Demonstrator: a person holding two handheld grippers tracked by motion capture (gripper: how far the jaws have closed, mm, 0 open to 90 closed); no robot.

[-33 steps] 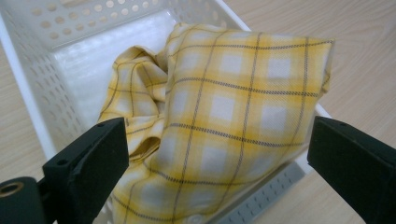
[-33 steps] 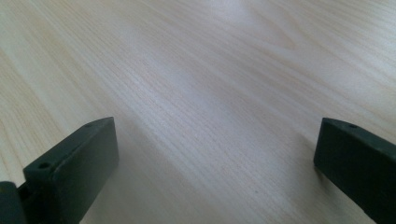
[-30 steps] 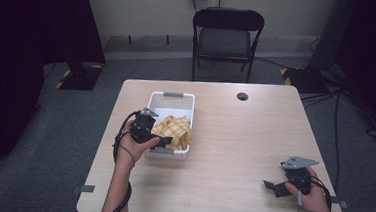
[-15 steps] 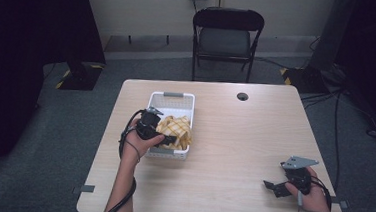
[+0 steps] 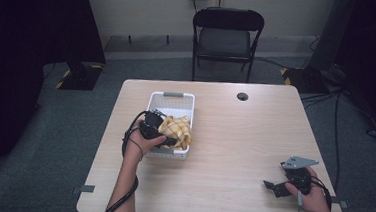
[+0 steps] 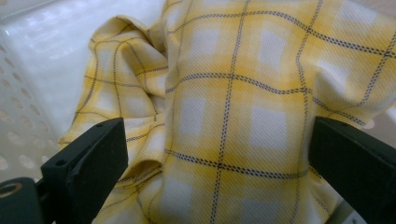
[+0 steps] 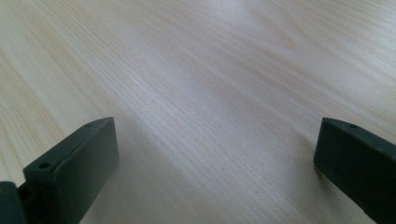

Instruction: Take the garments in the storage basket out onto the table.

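Left gripper (image 5: 166, 134) at frame centre-left, jaws spread wide around the yellow checked cloth (image 6: 233, 102) — cloth bunched in the white basket (image 5: 171, 96). Right gripper (image 5: 276, 187) lower right, jaws wide apart over bare table (image 7: 210, 70).

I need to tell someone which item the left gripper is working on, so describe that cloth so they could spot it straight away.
On the light wooden table, look left of centre for the white perforated plastic basket. The cloth is bunched in the end of it nearest the person, spilling over the rim, with the left gripper open around it. It is the one soft thing there: yellow and white plaid with thin dark lines.
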